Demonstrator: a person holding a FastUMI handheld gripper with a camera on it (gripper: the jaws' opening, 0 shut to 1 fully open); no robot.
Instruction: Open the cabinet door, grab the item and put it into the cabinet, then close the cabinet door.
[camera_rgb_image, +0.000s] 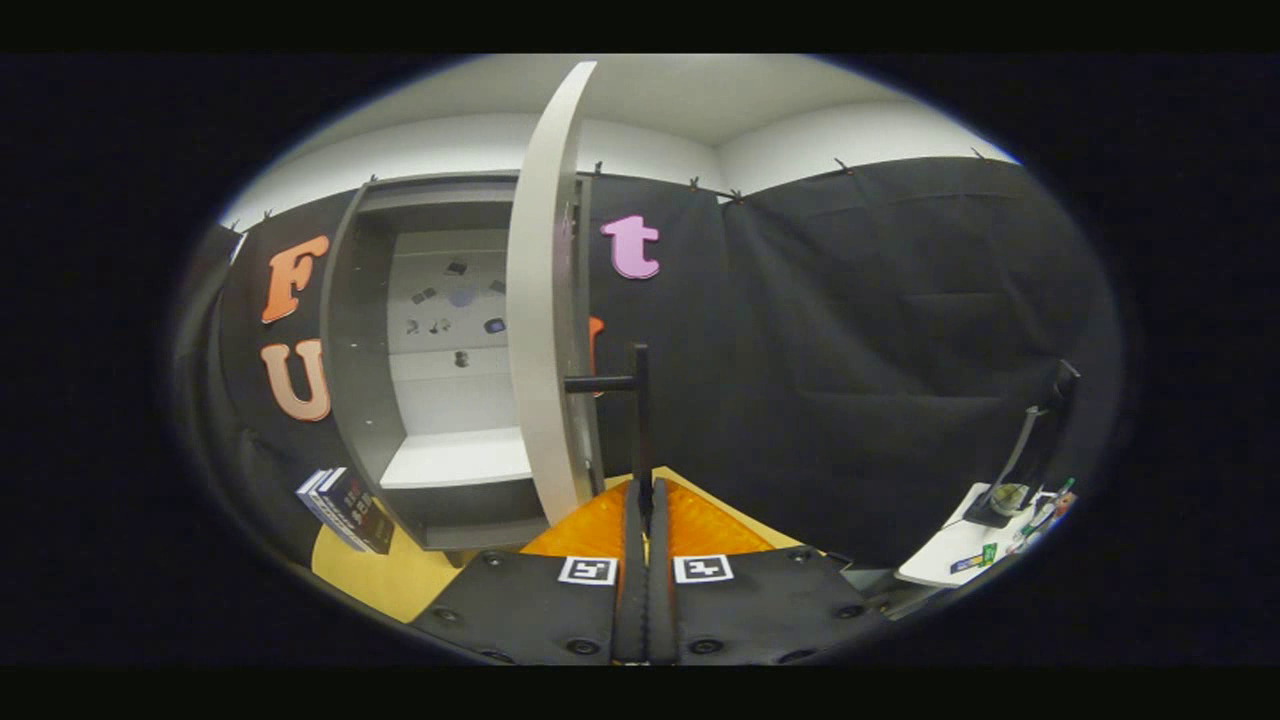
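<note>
The grey cabinet (365, 330) stands on the yellow tabletop (385, 580) against the booth wall. Its door (545, 300) is swung wide open and I see it almost edge-on, just ahead of my fingers. Inside are a white back panel and a white shelf (455, 458). A black bar handle (638, 400) sticks out from the door's face, and its lower end runs down between my fingertips. My gripper (648, 495) is shut on this handle. A dark book-like item (347, 508) leans at the cabinet's lower left corner.
A small white side table (960, 555) at the far right carries a black stand and several pens. Black cloth covers the wall behind and to the right of the cabinet.
</note>
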